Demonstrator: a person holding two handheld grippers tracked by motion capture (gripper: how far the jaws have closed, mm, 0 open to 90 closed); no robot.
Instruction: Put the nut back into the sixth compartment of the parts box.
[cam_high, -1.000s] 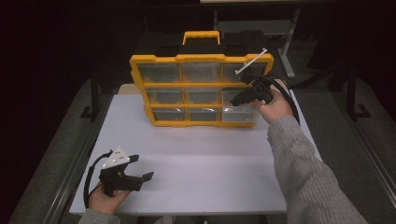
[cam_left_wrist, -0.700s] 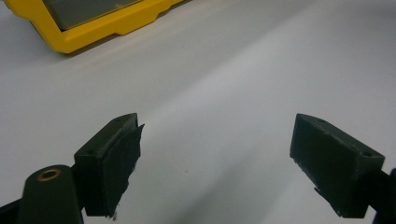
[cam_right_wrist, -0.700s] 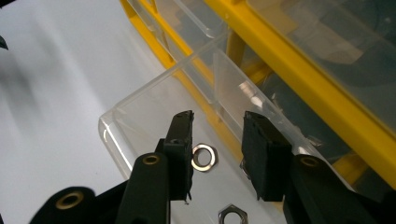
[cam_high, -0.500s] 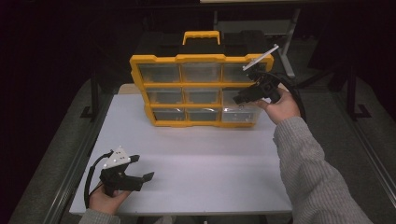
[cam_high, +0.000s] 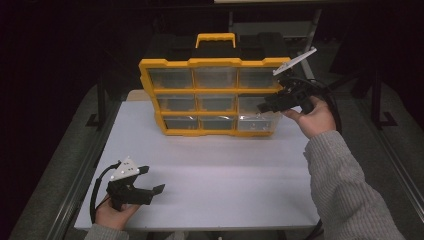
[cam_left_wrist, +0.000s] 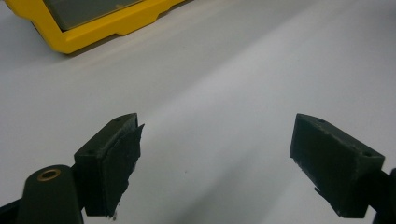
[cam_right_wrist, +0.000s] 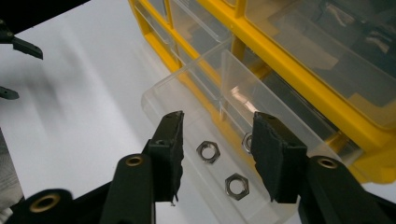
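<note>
Fingers (cam_right_wrist: 170, 144) of your right gripper (cam_right_wrist: 217, 144) spread over steel hex nuts (cam_right_wrist: 208, 151) in the pulled-out clear plastic drawer (cam_right_wrist: 187, 93); your left gripper (cam_high: 150, 181) idles open near the desk's front-left corner.

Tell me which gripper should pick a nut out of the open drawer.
Right. The right gripper hangs open just above the clear drawer, with the nuts lying between its jaws. The left gripper sits at the table's near edge, far from the organizer.
</note>
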